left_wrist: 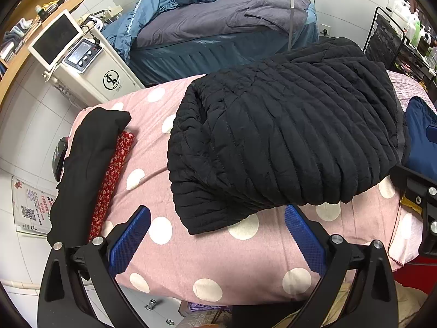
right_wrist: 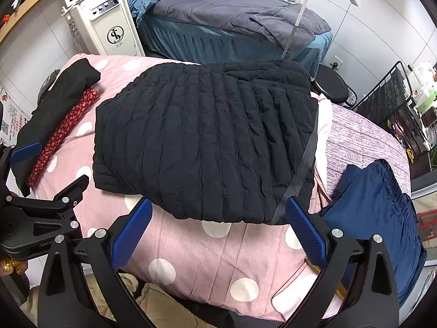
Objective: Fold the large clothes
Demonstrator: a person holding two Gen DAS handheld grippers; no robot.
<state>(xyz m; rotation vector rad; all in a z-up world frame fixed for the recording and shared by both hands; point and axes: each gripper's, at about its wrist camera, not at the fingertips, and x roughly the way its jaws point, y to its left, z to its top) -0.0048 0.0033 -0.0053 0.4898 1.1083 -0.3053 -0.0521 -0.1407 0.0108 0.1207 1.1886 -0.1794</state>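
A black quilted jacket (left_wrist: 284, 136) lies folded into a thick bundle on the pink polka-dot bedcover (left_wrist: 207, 262); the right wrist view shows the jacket (right_wrist: 207, 142) as a rough rectangle. My left gripper (left_wrist: 217, 220) hovers open over the cover just in front of the jacket's near edge, blue pads wide apart and nothing between them. My right gripper (right_wrist: 218, 216) also stands open, its tips at the jacket's near edge without pinching it. In the right wrist view the left gripper (right_wrist: 49, 164) shows at the left edge.
A folded black garment (left_wrist: 87, 164) and a red floral roll (left_wrist: 113, 177) lie at the cover's left edge. A navy garment (right_wrist: 377, 218) lies at the right. Behind stand a white machine with a screen (left_wrist: 90, 65), a blue-skirted bed (left_wrist: 218, 32) and a black wire rack (right_wrist: 393, 95).
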